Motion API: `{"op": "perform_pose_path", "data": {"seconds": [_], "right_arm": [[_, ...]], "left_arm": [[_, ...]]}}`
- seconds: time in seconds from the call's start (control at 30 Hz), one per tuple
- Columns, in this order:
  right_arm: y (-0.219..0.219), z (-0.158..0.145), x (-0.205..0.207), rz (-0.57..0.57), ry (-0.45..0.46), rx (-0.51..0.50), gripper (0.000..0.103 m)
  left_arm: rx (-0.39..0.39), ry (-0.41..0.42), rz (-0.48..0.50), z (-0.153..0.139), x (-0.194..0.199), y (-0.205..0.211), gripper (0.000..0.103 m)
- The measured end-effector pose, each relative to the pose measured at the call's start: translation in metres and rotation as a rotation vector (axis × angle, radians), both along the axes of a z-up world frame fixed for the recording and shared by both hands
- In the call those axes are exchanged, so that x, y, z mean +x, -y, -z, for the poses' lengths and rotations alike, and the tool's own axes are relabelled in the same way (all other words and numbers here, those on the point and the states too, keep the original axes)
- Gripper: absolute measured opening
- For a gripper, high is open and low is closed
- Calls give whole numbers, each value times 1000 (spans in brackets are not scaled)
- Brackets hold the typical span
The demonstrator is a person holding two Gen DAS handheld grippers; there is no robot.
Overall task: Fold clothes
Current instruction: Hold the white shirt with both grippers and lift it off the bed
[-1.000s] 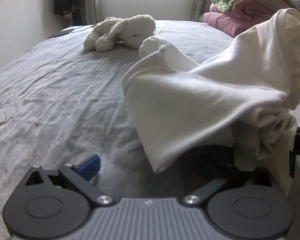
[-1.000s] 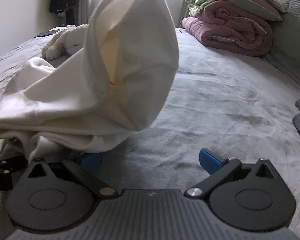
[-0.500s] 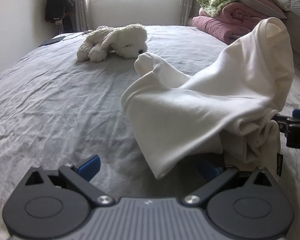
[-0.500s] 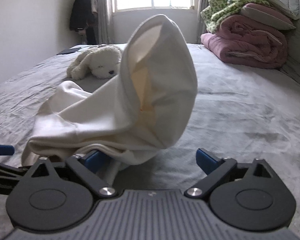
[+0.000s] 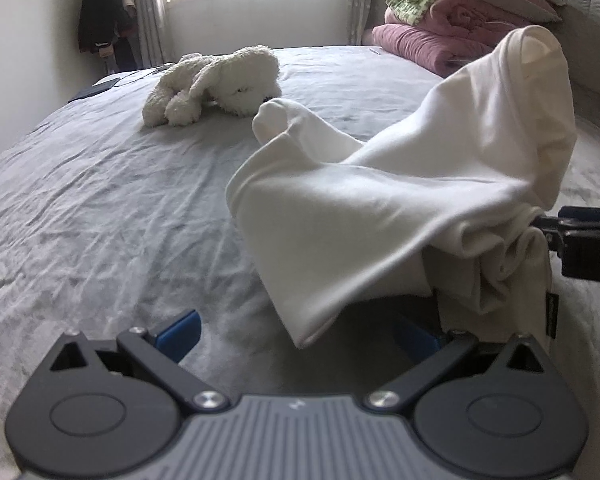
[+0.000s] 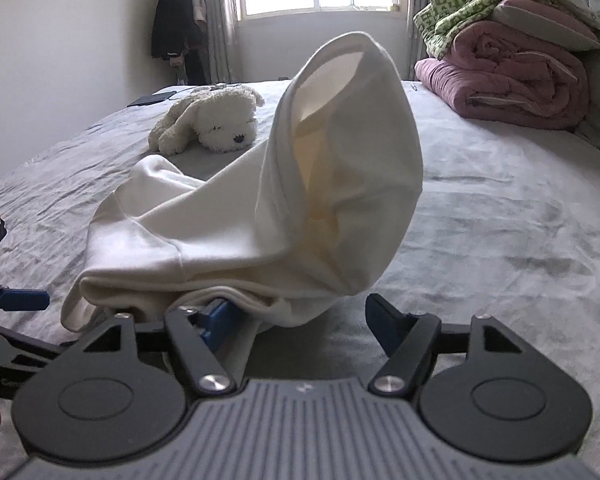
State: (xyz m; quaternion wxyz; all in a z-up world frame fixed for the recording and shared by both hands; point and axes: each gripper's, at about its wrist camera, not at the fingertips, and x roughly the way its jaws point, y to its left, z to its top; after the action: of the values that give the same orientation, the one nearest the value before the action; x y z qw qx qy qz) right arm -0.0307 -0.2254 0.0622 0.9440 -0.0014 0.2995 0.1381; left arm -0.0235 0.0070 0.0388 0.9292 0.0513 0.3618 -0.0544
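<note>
Two claws, both with fingers spread wide: left claw (image 5: 300,330), right claw (image 6: 302,318). White garment (image 5: 400,208) sits bunched mid-frame, draped over their inner fingers above the bed (image 5: 100,208). Looks soft, light, floppy; I'd pinch a hem or seam, not the bulk.
</note>
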Motion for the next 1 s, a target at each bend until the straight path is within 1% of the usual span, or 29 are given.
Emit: {"op": "perform_pose_path", "data": {"seconds": [0.1,0.2,0.27,0.3,0.33,0.37,0.43,0.47,0.6,0.73,0.87,1.0], "right_arm": [[-1,1,0,-5,-4,1,73],[1,1,0,5,-6,12,73],[2,3,1,16,-12,21,68],[3,4,1,16,-17,26,61],[2,4,1,16,-16,29,51],[2,4,0,12,-11,35,45],[1,3,-1,0,-1,38,25],[0,2,-2,-6,1,36,21],[-1,3,-3,-7,-3,21,20],[1,1,-1,-12,-22,29,20],[4,-2,-1,-9,-31,60,23],[7,-6,-1,-4,-37,92,23]], "left_arm": [[-18,10,11,-5,0,3,103],[-15,20,27,-9,0,8,103],[-12,18,30,-10,1,10,103],[-12,17,29,-10,2,10,103],[-15,16,29,-11,2,10,103],[-17,16,29,-11,3,11,103],[-17,16,31,-11,3,11,103],[-16,15,33,-11,2,11,103],[-16,-1,46,-10,0,10,103],[-12,-1,57,-10,0,9,103],[2,25,62,-13,0,11,103],[28,61,68,-16,1,16,103]]}}
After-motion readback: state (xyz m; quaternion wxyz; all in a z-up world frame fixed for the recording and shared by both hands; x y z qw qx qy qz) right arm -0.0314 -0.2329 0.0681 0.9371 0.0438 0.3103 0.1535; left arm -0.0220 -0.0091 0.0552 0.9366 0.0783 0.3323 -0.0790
